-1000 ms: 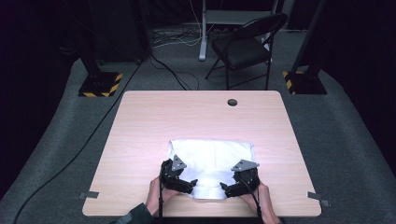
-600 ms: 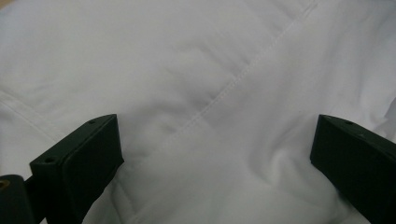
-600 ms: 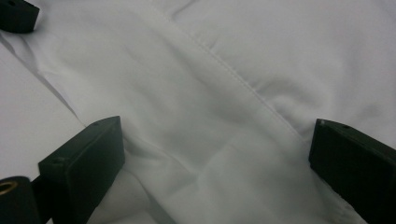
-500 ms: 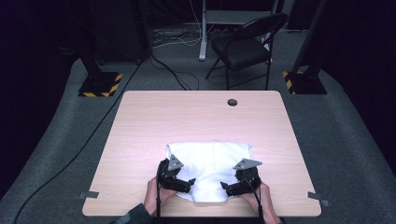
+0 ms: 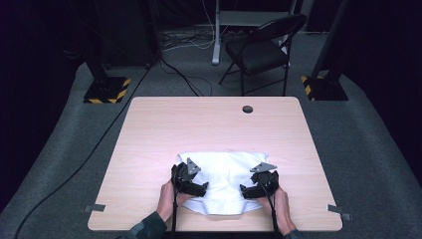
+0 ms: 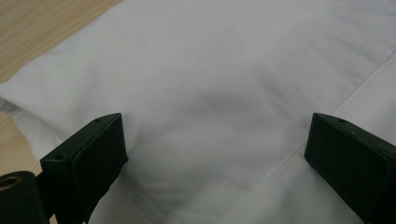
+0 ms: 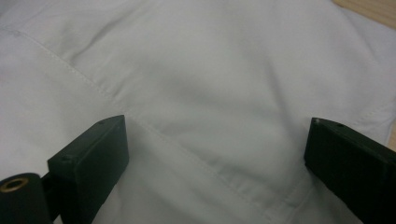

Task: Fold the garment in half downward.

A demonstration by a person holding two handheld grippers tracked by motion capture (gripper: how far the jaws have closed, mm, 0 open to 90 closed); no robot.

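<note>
1 white cloth, 2 claws, 1 table, 1 chair.

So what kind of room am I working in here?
Most likely a lab or recording studio, not a home: a bare wooden table on grey carpet, dark surroundings, stands with black-and-yellow hazard-striped bases, loose floor cables and a folding chair. The white cloth is the only work item.

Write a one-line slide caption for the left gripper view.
Left gripper with jaws spread wide over a white folded garment, a stitched seam crossing between them, wooden table at the corner.
</note>
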